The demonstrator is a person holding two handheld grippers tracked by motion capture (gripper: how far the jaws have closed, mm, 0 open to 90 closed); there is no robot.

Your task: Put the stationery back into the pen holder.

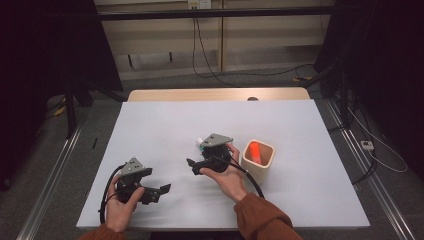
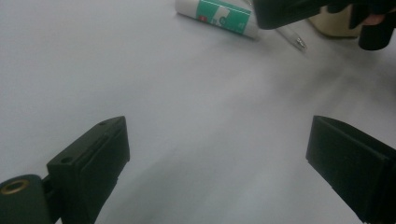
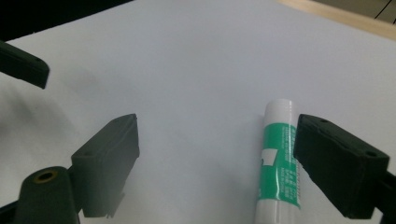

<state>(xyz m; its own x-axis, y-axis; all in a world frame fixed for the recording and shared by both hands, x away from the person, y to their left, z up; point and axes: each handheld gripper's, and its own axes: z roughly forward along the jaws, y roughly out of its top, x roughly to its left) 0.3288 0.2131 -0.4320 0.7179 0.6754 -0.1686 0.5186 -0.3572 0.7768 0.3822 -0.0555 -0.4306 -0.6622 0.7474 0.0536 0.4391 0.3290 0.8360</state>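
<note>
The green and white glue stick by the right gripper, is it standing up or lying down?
Lying down. The glue stick rests lengthwise flat on the white table, just inside one jaw of the open right gripper.

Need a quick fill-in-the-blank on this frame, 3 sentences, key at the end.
1. The green-and-white tube lies flat on the ___ table.
2. The right gripper hovers over the tube with its jaws ___.
3. An ___ item stands inside the tan cup.

Missing words: white; open; orange
</note>
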